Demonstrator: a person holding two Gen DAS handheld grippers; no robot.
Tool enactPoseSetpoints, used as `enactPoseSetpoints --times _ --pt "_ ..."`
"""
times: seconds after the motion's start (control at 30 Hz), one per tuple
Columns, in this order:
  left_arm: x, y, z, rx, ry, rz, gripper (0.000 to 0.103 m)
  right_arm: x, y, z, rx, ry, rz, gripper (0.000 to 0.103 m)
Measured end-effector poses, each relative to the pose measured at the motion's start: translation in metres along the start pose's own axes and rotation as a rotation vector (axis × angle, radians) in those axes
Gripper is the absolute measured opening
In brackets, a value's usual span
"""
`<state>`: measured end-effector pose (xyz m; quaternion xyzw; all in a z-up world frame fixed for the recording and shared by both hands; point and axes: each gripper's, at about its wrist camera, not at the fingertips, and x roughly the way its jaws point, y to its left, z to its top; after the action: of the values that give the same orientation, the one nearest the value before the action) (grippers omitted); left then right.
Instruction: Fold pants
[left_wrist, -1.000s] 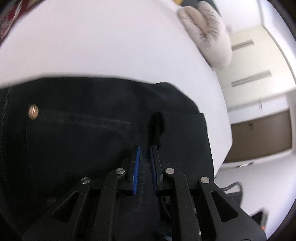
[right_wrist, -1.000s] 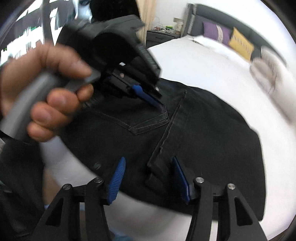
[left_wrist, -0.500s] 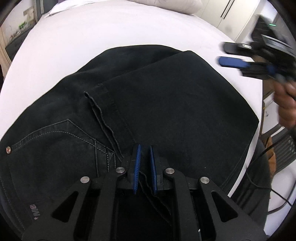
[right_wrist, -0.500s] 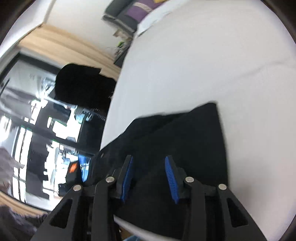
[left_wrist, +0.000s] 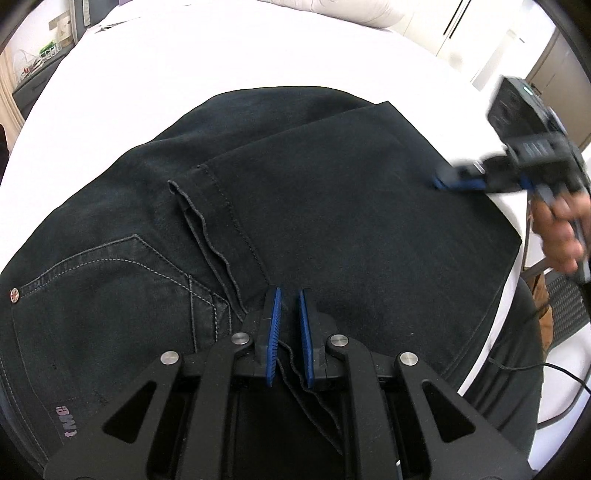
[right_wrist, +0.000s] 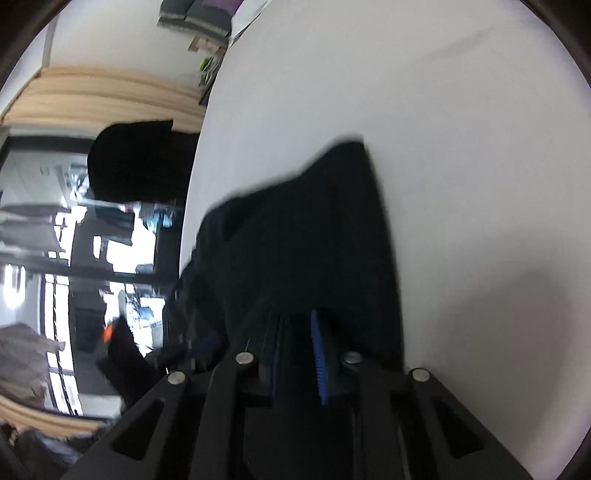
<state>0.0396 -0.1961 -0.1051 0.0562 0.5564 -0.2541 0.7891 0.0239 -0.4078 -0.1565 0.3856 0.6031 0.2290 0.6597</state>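
Black pants (left_wrist: 332, 206) lie folded on the white bed (left_wrist: 184, 55), back pocket at the left, a leg hem laid across the middle. My left gripper (left_wrist: 289, 291) is shut on the near end of that hem, whose wavy edge runs between the blue pads. At the pants' right edge, a hand (left_wrist: 557, 236) holds my right gripper (left_wrist: 443, 181). In the right wrist view, the right gripper (right_wrist: 295, 315) has its jaws closing on the pants (right_wrist: 314, 240). Dark cloth fills the gap beside the blue pad (right_wrist: 319, 358).
A pale pillow (left_wrist: 351, 11) lies at the bed's far end. The bed's edge drops off at the right, with a cable (left_wrist: 554, 369) on the floor below. Cupboard doors (left_wrist: 554, 55) stand beyond. A window (right_wrist: 55, 258) shows past the bed's other side.
The right gripper swung from beside the left hand to the pants' right edge, dropped and rolled, and its jaws narrowed around cloth. The left gripper rolled and stayed shut on the hem.
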Motion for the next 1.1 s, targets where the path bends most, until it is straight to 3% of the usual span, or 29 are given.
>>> enactPoseSetpoints --times 0.2,0.37,0.43,0.47,0.5,0.67,0.8,0.93,1.1 --pt "-0.002 -0.002 -0.006 0.0 -0.008 0.0 0.01 -0.024 0.001 -0.051 -0.008 0.002 -0.05 0.018" --pt "-0.004 -0.003 -0.008 0.0 -0.013 0.001 0.01 -0.033 -0.001 -0.071 -0.006 -0.007 -0.075 0.017" --pt "-0.004 -0.003 -0.009 0.001 -0.016 0.002 0.01 -0.03 -0.007 -0.072 0.016 -0.014 -0.087 0.012" --pt "-0.005 -0.003 -0.01 0.001 -0.018 0.001 0.01 -0.025 -0.01 -0.07 0.032 -0.018 -0.103 0.001" --pt "-0.006 -0.003 -0.01 0.001 -0.019 0.001 0.01 -0.02 -0.012 -0.069 0.041 -0.023 -0.106 0.0" --pt "-0.007 -0.003 -0.012 0.001 -0.023 0.002 0.01 -0.02 -0.027 -0.075 0.071 -0.08 -0.038 0.0" --pt "-0.01 -0.006 -0.014 0.012 -0.03 0.02 0.01 -0.02 -0.023 -0.078 0.064 -0.105 -0.062 0.0" --pt "-0.016 -0.018 -0.019 0.065 -0.041 0.095 0.01 -0.018 -0.016 -0.079 0.054 -0.118 -0.103 0.0" --pt "-0.018 -0.016 -0.022 0.045 -0.043 0.088 0.01 -0.022 -0.018 -0.081 0.064 -0.141 -0.129 0.0"
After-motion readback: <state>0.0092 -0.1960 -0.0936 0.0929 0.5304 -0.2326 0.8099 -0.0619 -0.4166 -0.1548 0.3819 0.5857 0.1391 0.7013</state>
